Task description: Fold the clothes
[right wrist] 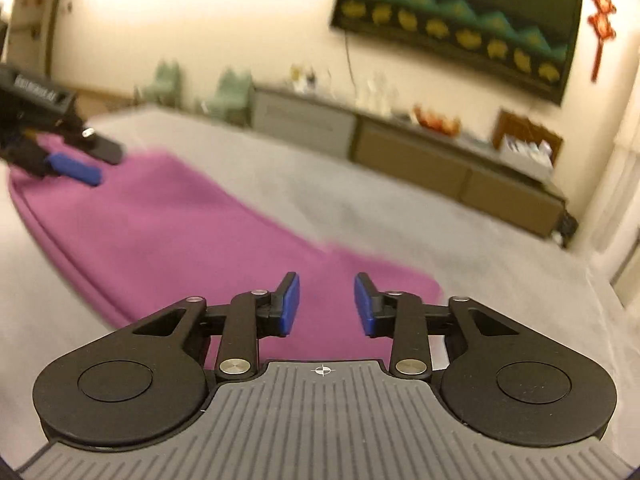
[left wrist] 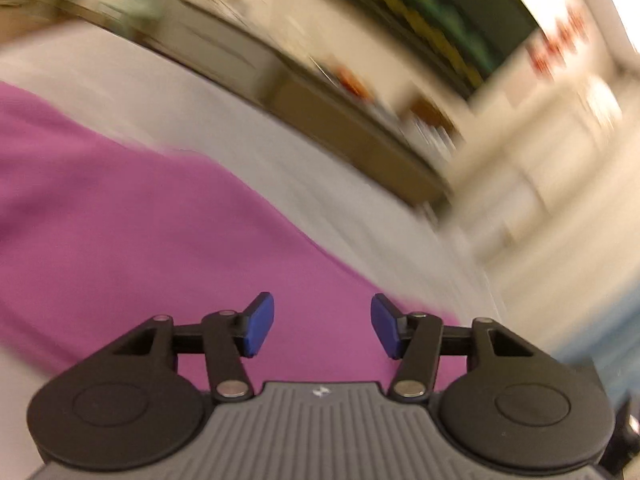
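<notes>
A purple garment point(right wrist: 168, 236) lies flat in a long folded strip on the grey bed cover point(right wrist: 400, 224). My right gripper point(right wrist: 326, 304) hovers over the garment's near right end, open, with nothing between its blue pads. My left gripper point(left wrist: 322, 326) is also open and empty above the purple garment point(left wrist: 120, 232); that view is tilted and blurred. In the right wrist view the left gripper point(right wrist: 76, 160) shows at the far left end of the garment, its blue fingertips point(right wrist: 76, 170) just above the cloth.
A long low cabinet point(right wrist: 420, 152) with small items on top runs along the far wall beyond the bed. A dark framed picture point(right wrist: 456, 28) and a red hanging ornament point(right wrist: 602, 16) are on the wall. Two pale green chairs point(right wrist: 232, 92) stand at the back left.
</notes>
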